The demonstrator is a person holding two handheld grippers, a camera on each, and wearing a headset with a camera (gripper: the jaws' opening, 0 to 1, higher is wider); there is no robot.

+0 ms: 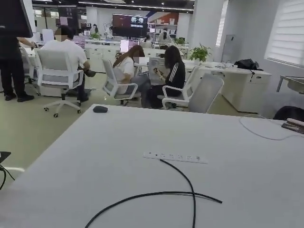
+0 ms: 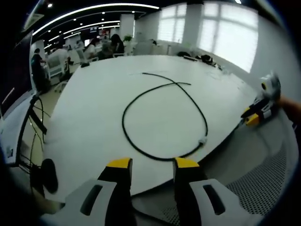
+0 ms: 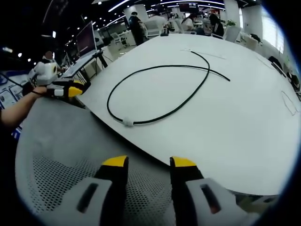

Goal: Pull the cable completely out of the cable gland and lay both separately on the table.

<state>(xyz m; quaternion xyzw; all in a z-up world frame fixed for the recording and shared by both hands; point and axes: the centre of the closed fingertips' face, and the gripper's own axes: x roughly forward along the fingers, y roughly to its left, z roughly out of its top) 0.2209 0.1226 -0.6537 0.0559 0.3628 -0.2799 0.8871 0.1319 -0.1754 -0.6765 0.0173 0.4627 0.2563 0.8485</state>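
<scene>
Kid: Cable (image 2: 123, 120) is where?
Pal: In a loop on the table (image 2: 94, 94), out past the left gripper (image 2: 153, 165) jaws. The gland (image 2: 202, 140) sits on it, ahead and a bit right of them.
Kid: Holding anything?
Pal: No. Both pairs, the right gripper (image 3: 148, 162) too, stand a little apart with nothing in them.
Kid: What could go wrong?
Pal: I think a pull on just one end would drag the gland along, maybe off the edge.
</scene>
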